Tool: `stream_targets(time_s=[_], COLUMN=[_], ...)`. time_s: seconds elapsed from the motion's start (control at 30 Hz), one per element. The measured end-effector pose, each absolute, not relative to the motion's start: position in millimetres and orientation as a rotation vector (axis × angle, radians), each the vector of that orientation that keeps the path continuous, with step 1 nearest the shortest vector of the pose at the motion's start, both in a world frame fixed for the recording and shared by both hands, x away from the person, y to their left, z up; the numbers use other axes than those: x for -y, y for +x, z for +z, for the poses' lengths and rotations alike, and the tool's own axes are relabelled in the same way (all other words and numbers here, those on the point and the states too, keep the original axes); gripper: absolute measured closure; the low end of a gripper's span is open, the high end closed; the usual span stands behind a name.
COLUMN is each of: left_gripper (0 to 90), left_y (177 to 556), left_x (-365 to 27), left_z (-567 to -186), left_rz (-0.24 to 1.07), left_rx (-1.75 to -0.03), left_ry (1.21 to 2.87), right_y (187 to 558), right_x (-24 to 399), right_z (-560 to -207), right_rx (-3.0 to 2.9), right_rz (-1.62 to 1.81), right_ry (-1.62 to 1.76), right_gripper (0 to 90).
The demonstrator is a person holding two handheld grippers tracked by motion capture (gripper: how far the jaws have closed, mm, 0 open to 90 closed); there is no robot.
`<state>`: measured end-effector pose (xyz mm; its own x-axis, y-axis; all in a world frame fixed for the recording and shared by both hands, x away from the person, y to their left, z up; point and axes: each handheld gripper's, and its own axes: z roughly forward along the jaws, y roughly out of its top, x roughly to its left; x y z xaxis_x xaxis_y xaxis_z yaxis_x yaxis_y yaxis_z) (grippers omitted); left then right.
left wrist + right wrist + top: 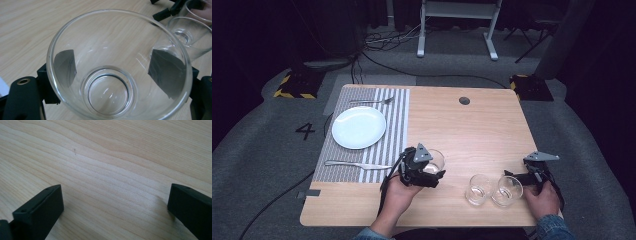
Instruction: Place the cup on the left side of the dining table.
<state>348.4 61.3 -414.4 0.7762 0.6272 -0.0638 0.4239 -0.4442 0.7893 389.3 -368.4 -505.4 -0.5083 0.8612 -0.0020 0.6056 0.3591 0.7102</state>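
I see placemat (394,107) on table (472,130) far-left part; plate (358,127) on it, fork (372,101) behind plate, knife (357,164) before plate. One glass (434,161) between my left gripper (428,172) jaws, right of mat. Two glasses (478,189) (507,190) touching, near front edge, just left of my right gripper (515,176)

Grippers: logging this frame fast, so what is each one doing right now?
Left gripper: shut on a glass, jaws against its two sides.
Right gripper: open, jaws wide apart over bare table.
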Motion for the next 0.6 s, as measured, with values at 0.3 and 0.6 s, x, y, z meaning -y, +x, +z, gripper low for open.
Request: stream_targets(time_s=[0.3, 0.6], left_gripper=[19.6, 19.6], left_y=[360, 371], left_x=[-90, -117], left_z=[-404, -398], left_rz=[0.352, 0.385], left_rx=[-0.849, -0.908], left_ry=[2.069, 2.041], right_y=[389, 389], right_x=[368, 368], right_z=[-505, -505], right_rx=[-2.252, -2.252], right_rz=[0.937, 0.937], right_ry=[1.284, 1.284], right_gripper=[0.3, 0.3])
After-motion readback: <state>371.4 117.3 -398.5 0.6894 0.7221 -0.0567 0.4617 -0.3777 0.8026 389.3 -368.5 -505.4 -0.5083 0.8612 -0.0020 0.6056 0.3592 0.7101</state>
